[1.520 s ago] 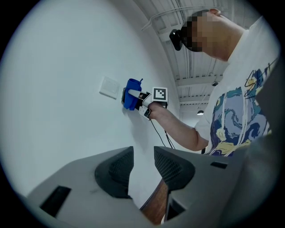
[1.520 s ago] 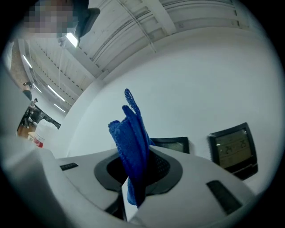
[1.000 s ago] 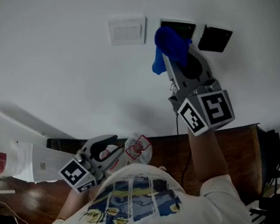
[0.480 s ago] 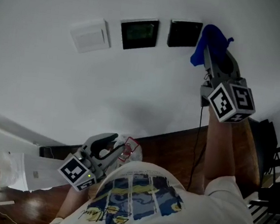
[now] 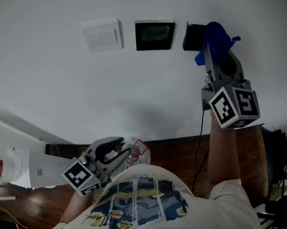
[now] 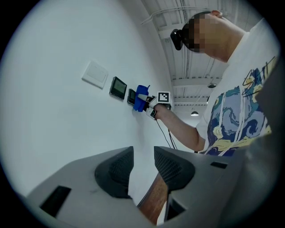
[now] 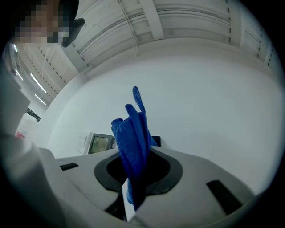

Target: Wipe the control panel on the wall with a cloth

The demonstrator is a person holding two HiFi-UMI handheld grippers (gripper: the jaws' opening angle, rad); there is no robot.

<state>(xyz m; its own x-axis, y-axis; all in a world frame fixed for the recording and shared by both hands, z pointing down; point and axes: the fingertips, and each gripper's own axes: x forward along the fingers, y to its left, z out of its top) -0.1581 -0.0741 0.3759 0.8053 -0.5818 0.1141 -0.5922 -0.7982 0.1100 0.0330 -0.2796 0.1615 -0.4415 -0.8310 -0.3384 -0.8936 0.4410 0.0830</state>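
White wall (image 5: 59, 74) holds the panel (image 5: 193, 37); your right gripper (image 5: 215, 48) clamps the cloth (image 5: 216, 36) over it, seemingly touching. Your left gripper (image 5: 122, 150) hangs low, jaws slightly apart, empty.

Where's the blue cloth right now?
Head view, upper right: the blue fuzzy cloth is clamped in the right gripper, partly covering the rightmost dark square wall panel.

Looks like an office or studio kind of space to me. There's a plain white wall (image 5: 43, 82) with a white switch plate (image 5: 102, 34), a small screen panel (image 5: 153, 34) and a dark panel (image 5: 193, 36) in a row. Below is a dark wood floor (image 5: 179, 158), and overhead an open ceiling (image 6: 191, 67) with exposed pipes and a hanging lamp (image 6: 194, 113).
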